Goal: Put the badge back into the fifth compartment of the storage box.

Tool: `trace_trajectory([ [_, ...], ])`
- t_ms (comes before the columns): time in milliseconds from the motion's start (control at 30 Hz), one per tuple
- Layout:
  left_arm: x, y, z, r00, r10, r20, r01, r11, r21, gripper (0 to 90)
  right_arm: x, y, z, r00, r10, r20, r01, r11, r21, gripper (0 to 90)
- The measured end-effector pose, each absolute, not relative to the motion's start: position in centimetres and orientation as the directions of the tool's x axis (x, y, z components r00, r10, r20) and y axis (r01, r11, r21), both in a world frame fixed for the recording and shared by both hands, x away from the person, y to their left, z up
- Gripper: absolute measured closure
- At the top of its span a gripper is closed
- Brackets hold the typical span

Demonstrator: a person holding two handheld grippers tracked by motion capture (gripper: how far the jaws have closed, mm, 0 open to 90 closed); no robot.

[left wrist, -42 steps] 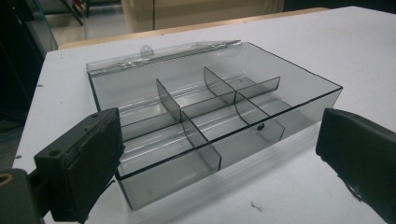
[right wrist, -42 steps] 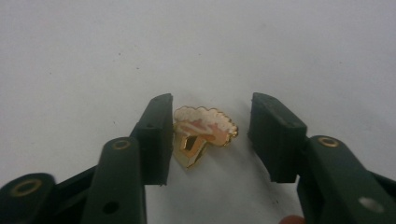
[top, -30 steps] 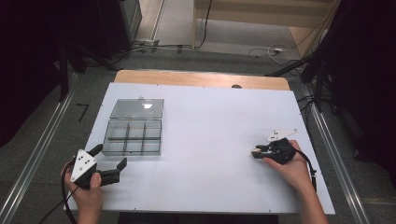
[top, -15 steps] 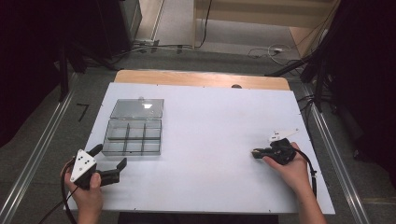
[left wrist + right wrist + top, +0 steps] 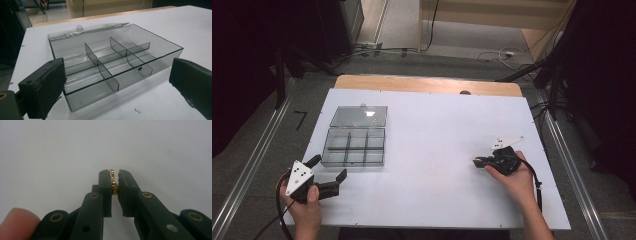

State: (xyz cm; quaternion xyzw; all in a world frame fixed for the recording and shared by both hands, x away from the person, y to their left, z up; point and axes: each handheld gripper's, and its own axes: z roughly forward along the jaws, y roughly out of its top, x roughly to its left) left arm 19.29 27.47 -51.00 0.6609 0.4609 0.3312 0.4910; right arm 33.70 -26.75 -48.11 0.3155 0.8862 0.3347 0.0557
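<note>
Clamping a small gold piece (image 5: 114,181), the right tool (image 5: 480,161) points left, held low.

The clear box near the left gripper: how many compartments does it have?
6: the clear box has three compartments along its hinged lid side and three along the near wall. None seems hidden.

Bright even table light, dark surroundings.

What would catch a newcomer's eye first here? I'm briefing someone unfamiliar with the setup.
The clear divided box, lid open, on the white table's left half. Then the small gold beaded piece pinched in the right hand-held gripper at the right. The left hand-held gripper is open near the box's front.
</note>
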Motion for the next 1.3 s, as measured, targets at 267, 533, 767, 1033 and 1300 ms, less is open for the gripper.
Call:
trace_trajectory([
  [267, 19.3, 27.5, -51.0, 0.359, 0.933, -0.021, 0.28, -0.086, 0.956, 1.1, 34.1, -24.3, -47.4, -0.805, 0.581, 0.125, 0.512, 0.571, 0.642, 79.4],
  [533, 19.3, 27.6, -51.0, 0.362, 0.932, -0.022, 0.279, -0.085, 0.956, 1.1, 34.4, -21.7, -46.7, -0.823, 0.554, 0.124, 0.489, 0.58, 0.651, 79.4],
  [767, 19.3, 27.6, -51.0, 0.366, 0.93, -0.026, 0.278, -0.083, 0.957, 1.1, 34.6, -19.8, -46.3, -0.837, 0.534, 0.118, 0.471, 0.595, 0.651, 79.4],
  [1033, 19.3, 27.6, -51.0, 0.366, 0.93, -0.027, 0.278, -0.081, 0.957, 1.1, 34.9, -17.2, -45.8, -0.854, 0.507, 0.114, 0.45, 0.611, 0.652, 79.4],
  [1300, 19.3, 27.7, -51.0, 0.367, 0.93, -0.031, 0.277, -0.077, 0.958, 1.1, 35.1, -14.7, -45.6, -0.871, 0.48, 0.11, 0.429, 0.631, 0.646, 79.5],
])
